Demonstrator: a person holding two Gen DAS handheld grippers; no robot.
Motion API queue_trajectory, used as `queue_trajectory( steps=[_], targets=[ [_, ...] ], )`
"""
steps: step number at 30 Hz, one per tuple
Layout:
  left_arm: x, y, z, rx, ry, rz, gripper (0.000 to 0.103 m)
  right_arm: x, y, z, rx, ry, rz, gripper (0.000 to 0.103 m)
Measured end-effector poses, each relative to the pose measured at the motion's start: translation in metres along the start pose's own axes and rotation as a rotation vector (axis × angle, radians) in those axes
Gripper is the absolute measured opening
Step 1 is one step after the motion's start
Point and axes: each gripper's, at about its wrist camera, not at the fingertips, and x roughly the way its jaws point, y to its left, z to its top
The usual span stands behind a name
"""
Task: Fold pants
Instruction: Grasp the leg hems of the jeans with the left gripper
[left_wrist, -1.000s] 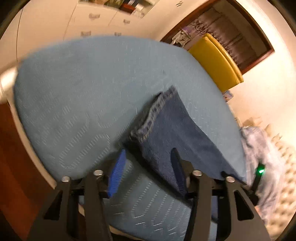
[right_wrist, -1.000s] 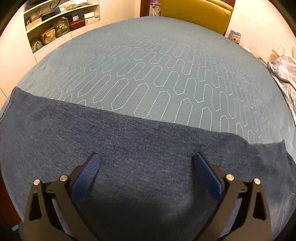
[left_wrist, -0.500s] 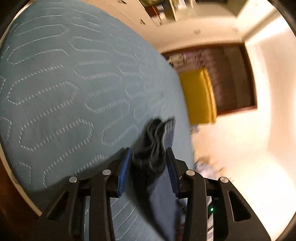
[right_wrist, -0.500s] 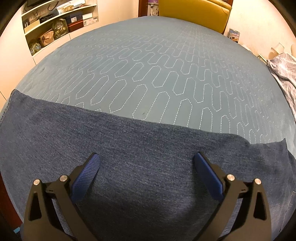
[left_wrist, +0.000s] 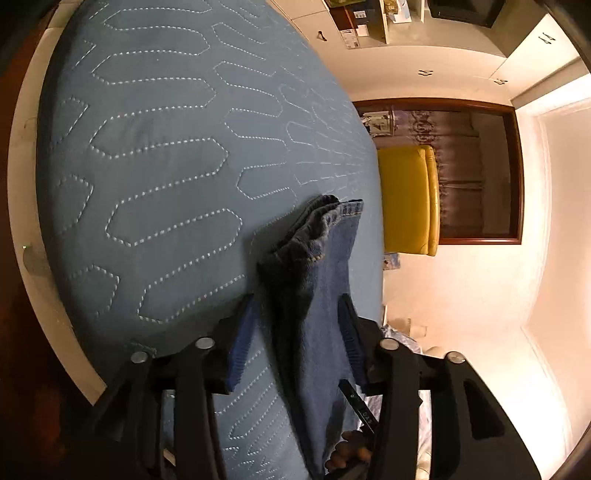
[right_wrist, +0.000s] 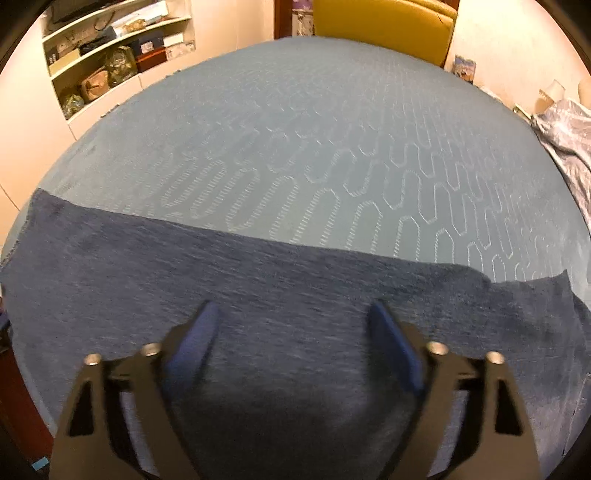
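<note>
Across the near part of a bed with a quilted blue cover (right_wrist: 332, 147) lie the denim pants (right_wrist: 258, 295), spread flat in the right wrist view. Only the left wrist view shows their bunched, stitched end (left_wrist: 317, 229) lifted off the cover, running back between the blue pads of the left claw (left_wrist: 295, 332); its jaws are opening, the right pad against the cloth, the left pad seemingly just clear. The right claw (right_wrist: 291, 343) hovers over the flat denim, its jaws closing with nothing yet pinched between them. Open wall shelves (right_wrist: 110, 55), seen best from the right wrist, hold bags and boxes. A yellow chair (left_wrist: 410, 199) stands beyond the bed.
</note>
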Motion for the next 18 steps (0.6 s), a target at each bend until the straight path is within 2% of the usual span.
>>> queue_trajectory(
  steps=[4, 8, 12, 16, 18],
  targets=[
    [0.003, -0.003, 0.003, 0.002, 0.003, 0.005, 0.046, -0.008, 0.033, -0.003, -0.041, 0.0, 0.025, 0.066],
    [0.007, -0.006, 0.006, 0.046, 0.013, 0.003, 0.046, -0.001, 0.045, -0.01, -0.015, 0.015, -0.018, 0.066],
    [0.018, -0.01, 0.023, 0.057, 0.002, -0.009, 0.046, 0.0, 0.044, -0.008, 0.001, 0.025, -0.041, 0.075],
    [0.024, -0.02, 0.035, 0.122, -0.014, 0.013, 0.045, 0.003, 0.041, -0.009, 0.018, 0.027, -0.041, 0.081],
    [0.028, -0.024, 0.039, 0.133, -0.013, 0.029, 0.035, 0.003, 0.04, -0.009, 0.017, 0.027, -0.039, 0.081]
  ],
)
